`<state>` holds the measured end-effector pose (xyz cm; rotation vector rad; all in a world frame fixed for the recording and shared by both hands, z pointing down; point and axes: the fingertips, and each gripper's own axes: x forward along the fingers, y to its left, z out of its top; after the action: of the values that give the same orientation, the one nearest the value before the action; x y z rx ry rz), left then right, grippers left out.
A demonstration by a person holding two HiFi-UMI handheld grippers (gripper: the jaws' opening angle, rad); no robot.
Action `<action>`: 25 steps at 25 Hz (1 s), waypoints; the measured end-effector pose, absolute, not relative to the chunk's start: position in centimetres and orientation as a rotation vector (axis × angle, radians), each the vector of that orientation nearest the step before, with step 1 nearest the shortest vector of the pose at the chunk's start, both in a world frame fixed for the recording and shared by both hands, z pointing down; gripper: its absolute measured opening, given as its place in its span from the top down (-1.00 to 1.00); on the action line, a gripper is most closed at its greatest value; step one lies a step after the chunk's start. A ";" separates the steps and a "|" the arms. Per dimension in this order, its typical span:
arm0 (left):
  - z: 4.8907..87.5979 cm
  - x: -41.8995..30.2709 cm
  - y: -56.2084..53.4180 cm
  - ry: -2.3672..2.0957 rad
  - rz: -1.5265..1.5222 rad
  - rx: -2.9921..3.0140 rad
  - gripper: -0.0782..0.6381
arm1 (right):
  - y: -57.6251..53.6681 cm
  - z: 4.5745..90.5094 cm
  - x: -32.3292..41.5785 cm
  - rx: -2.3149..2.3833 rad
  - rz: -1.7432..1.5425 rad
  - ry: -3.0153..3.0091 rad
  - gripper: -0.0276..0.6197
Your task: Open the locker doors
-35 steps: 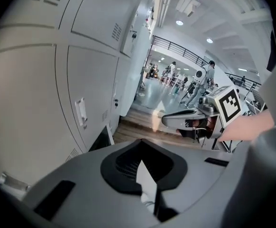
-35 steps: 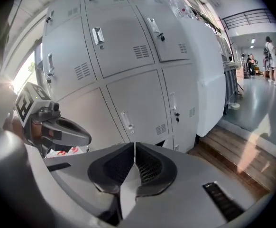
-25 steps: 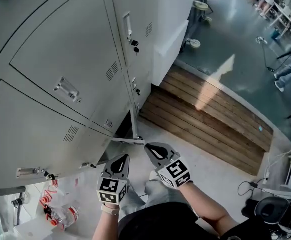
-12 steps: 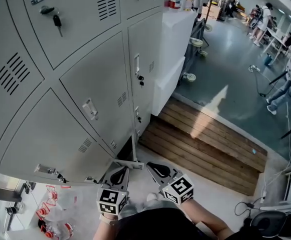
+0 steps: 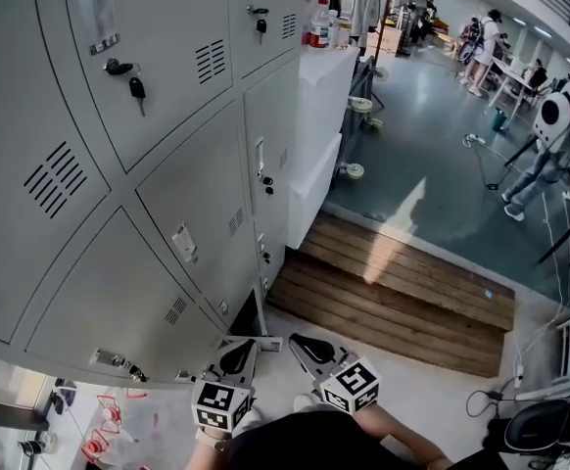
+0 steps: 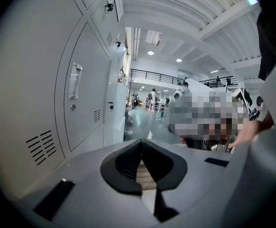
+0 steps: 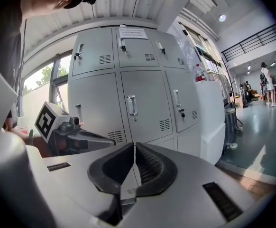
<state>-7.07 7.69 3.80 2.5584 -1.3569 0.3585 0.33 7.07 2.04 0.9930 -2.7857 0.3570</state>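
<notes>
Standing shut, grey locker doors (image 5: pixel 197 184) carry keys (image 5: pixel 137 88).

Grey lockers (image 5: pixel 158 67): painted sheet metal, smooth satin finish, w/ shiny chrome handles (image 5: pixel 183 243). Alongside, the step (image 5: pixel 403 282): bare wood planks, matt, worn. Beyond, the floor (image 5: pixel 432 155): glossy, reflective coating. In front, the right gripper (image 7: pixel 134 151): matt grey plastic shell, black ribbed rubbery pads (image 7: pixel 150 170).
</notes>
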 end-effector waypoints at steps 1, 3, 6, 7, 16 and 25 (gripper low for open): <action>3.8 -7.1 7.6 -1.346 0.360 2.568 0.73 | 7.1 2.0 0.1 0.998 0.356 -2.784 0.80; 3.7 -7.2 7.3 -1.336 0.355 2.577 0.73 | 7.0 2.0 -0.4 1.000 0.348 -2.776 0.80; 3.4 -7.6 6.9 -1.326 0.355 2.581 0.73 | 7.0 2.1 -0.7 1.021 0.319 -2.759 0.80; 3.3 -7.7 6.8 -1.322 0.359 2.588 0.73 | 6.9 2.2 -0.6 1.039 0.310 -2.751 0.80; 3.1 -8.3 6.6 -1.298 0.409 2.632 0.73 | 6.1 2.4 1.4 1.173 0.333 -2.722 0.80; 3.9 -9.3 7.3 -1.323 0.401 2.594 0.73 | 6.7 2.9 1.5 1.199 0.372 -2.710 0.80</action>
<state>-9.32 7.35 3.93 2.5939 -1.3228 0.4013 1.52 6.68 2.88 1.1988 -2.7099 0.3717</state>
